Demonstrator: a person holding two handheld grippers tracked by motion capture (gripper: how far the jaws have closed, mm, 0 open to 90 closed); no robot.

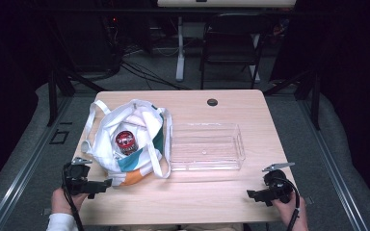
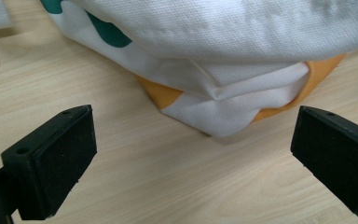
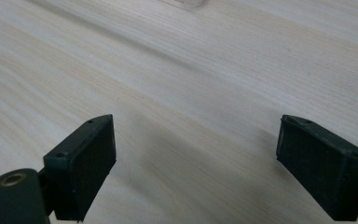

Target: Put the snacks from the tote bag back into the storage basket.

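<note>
Just beside left tongs, slumped white tote bag.

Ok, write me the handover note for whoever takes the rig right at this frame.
Left gripper: open, holding nothing, fingers aimed at the near bottom corner of the tote bag, not touching it.
Right gripper: open, holding nothing, over bare table near the front right.
The bag lies open at the left with a red-lidded can inside. The clear tray beside it holds nothing.
Done: nothing moved into the tray.
Left, most likely: take the can out of the bag and set it in the tray.
</note>
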